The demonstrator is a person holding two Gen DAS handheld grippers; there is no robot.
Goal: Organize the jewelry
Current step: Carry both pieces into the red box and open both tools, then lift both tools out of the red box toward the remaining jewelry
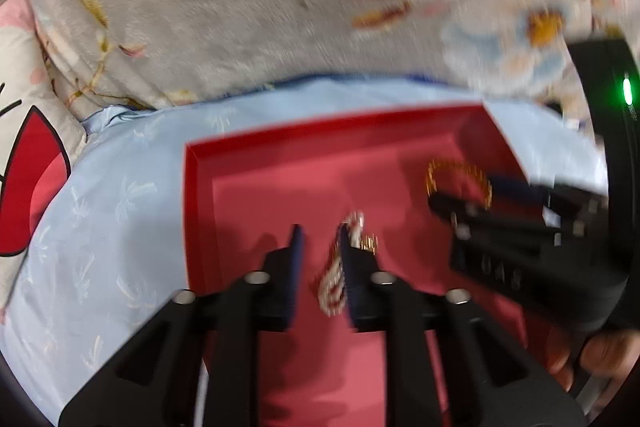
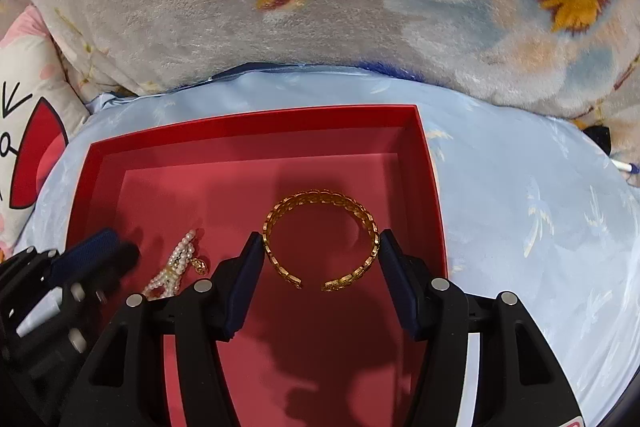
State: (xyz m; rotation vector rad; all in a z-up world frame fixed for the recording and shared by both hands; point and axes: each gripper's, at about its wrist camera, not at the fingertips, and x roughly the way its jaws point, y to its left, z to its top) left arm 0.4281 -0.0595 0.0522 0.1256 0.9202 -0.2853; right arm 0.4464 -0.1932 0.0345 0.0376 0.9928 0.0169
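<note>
A shallow red tray (image 2: 256, 125) lies on a pale blue sheet. In it lie a gold open cuff bracelet (image 2: 320, 239) and a pearl strand with a gold charm (image 2: 176, 265). My right gripper (image 2: 322, 247) is open, its pads on either side of the bracelet, just beside it. My left gripper (image 1: 320, 231) is open over the tray floor, and the pearl strand (image 1: 340, 267) lies between its pads against the right one. The tray (image 1: 280, 139) and the bracelet (image 1: 460, 179) also show in the blurred left wrist view, with the right gripper (image 1: 440, 201) at the bracelet.
A grey floral fleece blanket (image 2: 320, 7) is heaped behind the tray. A white and red cartoon pillow (image 2: 28, 131) lies at far left. Pale blue sheet (image 2: 540, 227) spreads to the right of the tray, with a small pen-like thing (image 2: 628, 169) at its right edge.
</note>
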